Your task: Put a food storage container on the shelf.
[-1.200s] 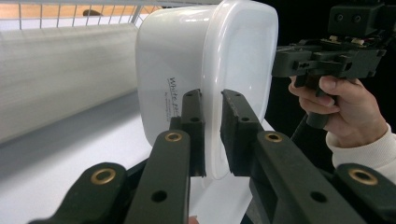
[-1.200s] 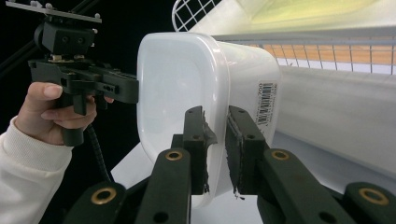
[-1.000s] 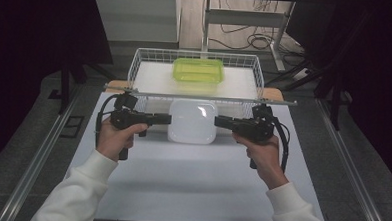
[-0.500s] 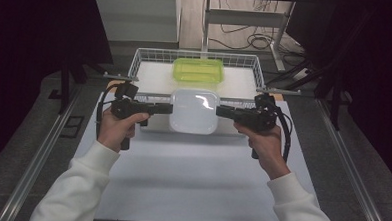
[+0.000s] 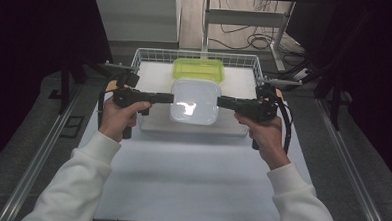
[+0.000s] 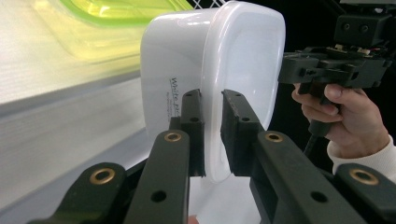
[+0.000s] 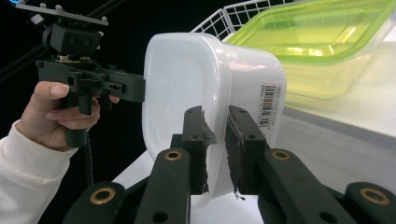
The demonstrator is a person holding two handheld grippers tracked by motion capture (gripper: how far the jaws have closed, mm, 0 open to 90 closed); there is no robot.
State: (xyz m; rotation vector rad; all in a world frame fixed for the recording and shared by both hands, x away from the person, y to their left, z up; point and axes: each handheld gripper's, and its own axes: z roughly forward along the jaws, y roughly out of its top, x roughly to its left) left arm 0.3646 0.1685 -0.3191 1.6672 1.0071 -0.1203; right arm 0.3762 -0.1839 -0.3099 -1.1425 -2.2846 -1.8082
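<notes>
Two grippers hold one white lidded plastic container (image 5: 195,101) between them, lifted over the near edge of the white wire basket (image 5: 141,57) at the far side of the table (image 5: 191,175). The left gripper (image 5: 170,98) has its jaws nearly closed, pinching the rim at the container's left side; in the left gripper view the pads clamp the lid edge beside the printed lettering. The right gripper (image 5: 219,102) is likewise almost closed on the right rim, and in the right gripper view its pads nip the lid edge near a barcode label (image 7: 269,104). A yellow-green lidded container (image 5: 198,69) sits in the basket, just beyond the white one, toward the far wall
</notes>
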